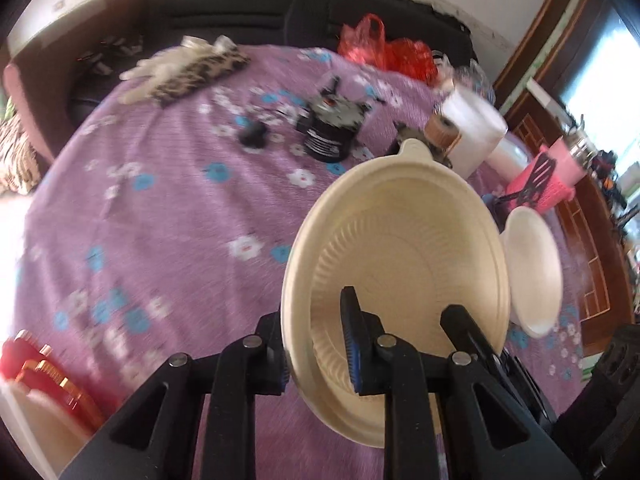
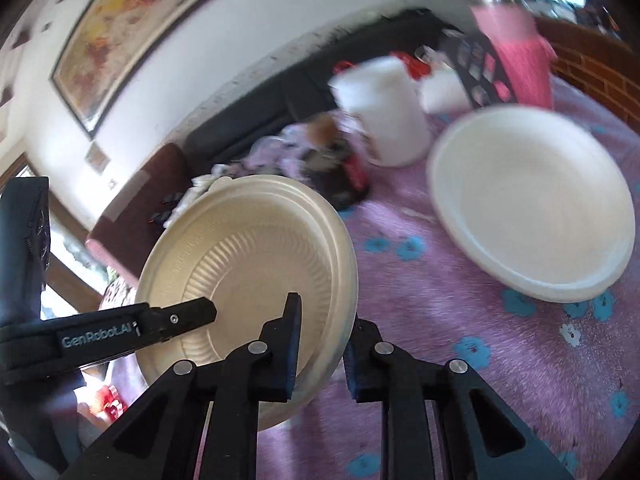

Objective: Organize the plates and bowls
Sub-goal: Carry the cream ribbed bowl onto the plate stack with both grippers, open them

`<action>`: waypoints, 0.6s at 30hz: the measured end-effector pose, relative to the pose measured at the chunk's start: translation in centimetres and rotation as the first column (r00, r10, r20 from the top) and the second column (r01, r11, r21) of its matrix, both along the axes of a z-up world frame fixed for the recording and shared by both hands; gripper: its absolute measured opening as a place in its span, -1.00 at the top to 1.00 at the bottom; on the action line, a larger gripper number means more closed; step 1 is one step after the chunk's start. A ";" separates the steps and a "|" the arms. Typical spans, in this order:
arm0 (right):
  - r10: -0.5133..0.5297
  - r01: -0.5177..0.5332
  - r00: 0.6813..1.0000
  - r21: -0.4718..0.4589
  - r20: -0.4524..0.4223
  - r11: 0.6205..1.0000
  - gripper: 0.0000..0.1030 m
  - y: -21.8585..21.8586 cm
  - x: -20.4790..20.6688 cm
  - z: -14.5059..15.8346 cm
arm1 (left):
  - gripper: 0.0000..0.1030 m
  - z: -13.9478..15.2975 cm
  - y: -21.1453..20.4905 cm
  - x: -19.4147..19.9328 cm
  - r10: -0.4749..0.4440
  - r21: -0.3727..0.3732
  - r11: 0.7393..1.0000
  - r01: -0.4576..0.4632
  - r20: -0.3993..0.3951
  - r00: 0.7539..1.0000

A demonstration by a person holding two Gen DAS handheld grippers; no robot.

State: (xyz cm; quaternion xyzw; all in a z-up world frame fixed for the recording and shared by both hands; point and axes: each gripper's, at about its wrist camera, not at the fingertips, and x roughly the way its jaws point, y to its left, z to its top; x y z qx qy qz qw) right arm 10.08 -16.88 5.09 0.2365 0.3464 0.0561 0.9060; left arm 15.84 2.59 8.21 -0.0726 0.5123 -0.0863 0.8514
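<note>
The left claw point(image 1: 320, 354) pinches the near rim of a cream bowl point(image 1: 400, 248), one finger outside the wall and the other inside it, so the bowl stands tilted on edge above the purple flowered cloth point(image 1: 160, 208). The right claw point(image 2: 322, 354) grips the same bowl point(image 2: 248, 256) at another point on its rim, again with a finger on each side of the wall. In the right wrist view the left claw's finger reaches in over the ribbed inner wall of the bowl.

A white bowl point(image 2: 532, 200) rests on the cloth point(image 2: 440, 312) just beside the held one, apart from both claws; it may be two bowls nested, but the blur leaves that unclear. In the left wrist view it point(image 1: 532, 268) shows past the right edge of the cream bowl.

Farther back on the cloth stand a black tub point(image 1: 330, 132), a roll of white paper point(image 1: 472, 128) and a pink basket point(image 1: 548, 180). A red plastic bag point(image 1: 384, 48) lies at the far edge, near a dark sofa point(image 1: 248, 8).
</note>
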 end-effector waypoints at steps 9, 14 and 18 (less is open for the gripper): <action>0.235 -0.232 0.962 -0.037 0.138 0.972 0.59 7.6 -5.2 4.8 | 0.60 5.9 8.9 -9.8 0.145 -0.047 0.989 -0.140 0.145 0.979; 0.356 -0.355 0.916 -0.037 0.187 0.934 0.59 12.9 -9.2 7.6 | 0.55 7.8 13.9 -15.0 0.214 -0.038 0.977 -0.211 0.213 0.953; 0.426 -0.421 0.887 -0.068 0.177 0.905 0.59 17.0 -10.5 8.4 | 0.54 8.1 16.8 -17.7 0.276 -0.016 0.959 -0.282 0.274 0.921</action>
